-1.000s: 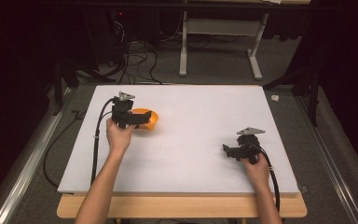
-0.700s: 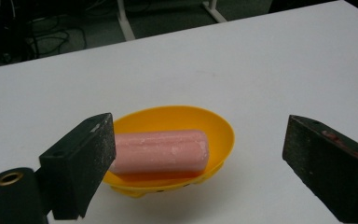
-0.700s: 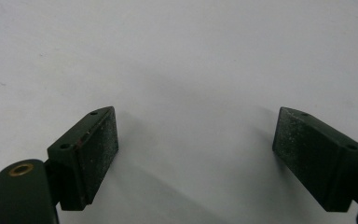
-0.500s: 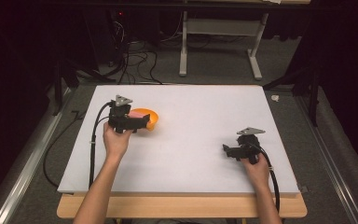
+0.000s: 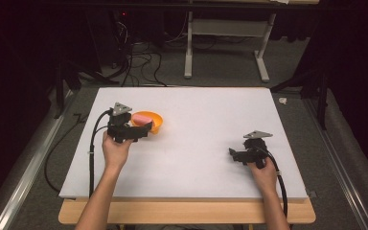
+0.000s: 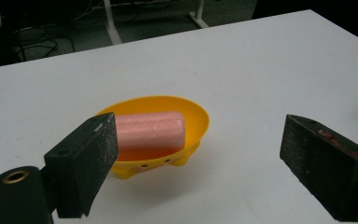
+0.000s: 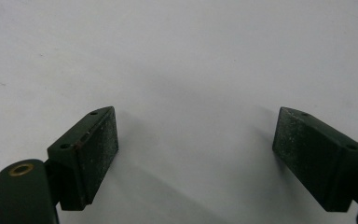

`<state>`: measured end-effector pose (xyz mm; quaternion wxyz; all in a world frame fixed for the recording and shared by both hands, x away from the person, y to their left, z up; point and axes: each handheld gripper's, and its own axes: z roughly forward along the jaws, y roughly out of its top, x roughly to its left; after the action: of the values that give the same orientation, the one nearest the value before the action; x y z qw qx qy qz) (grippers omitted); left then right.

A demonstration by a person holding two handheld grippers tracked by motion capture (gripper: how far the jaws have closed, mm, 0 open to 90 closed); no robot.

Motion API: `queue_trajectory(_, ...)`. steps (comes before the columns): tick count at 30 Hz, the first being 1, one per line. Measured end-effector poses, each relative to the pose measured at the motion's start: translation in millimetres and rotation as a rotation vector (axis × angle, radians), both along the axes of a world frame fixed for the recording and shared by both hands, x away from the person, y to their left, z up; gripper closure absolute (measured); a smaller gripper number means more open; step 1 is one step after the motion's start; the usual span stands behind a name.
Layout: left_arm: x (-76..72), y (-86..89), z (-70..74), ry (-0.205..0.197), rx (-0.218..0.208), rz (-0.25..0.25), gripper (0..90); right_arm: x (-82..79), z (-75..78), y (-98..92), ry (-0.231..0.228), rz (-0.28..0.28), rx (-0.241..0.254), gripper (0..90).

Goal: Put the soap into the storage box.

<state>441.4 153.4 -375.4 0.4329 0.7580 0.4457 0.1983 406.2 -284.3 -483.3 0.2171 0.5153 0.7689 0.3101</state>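
I see my left gripper (image 6: 198,158) with its fingers (image 6: 86,163) spread wide and holding nothing. It sits just short of the orange dish (image 6: 196,119), which stands on the white counter (image 5: 211,124) in the left half. The pink bar (image 6: 150,130) lies flat inside the dish, partly behind the left finger. My right gripper (image 7: 196,158) is well apart on the right side, fingers (image 7: 88,154) wide apart and empty, aimed at bare counter surface.
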Motion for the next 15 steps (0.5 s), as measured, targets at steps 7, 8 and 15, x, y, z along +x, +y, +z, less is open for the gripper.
queue_trajectory(7, -9.7, 4.2, -2.9, 0.001, 0.0, -0.008, 12.5, 0.0, 0.0, 0.0, -0.001, 0.001, -0.001, 14.6)
queue_trajectory(8, -11.0, 4.7, -3.0, 0.002, -0.005, -0.01, 12.6, 0.0, 0.0, 0.0, 0.0, 0.0, 0.0, 14.6)
queue_trajectory(15, -17.6, 8.5, -5.2, 0.002, -0.017, -0.009, 12.7, 0.1, 0.0, -0.1, -0.001, 0.002, -0.001, 14.6)
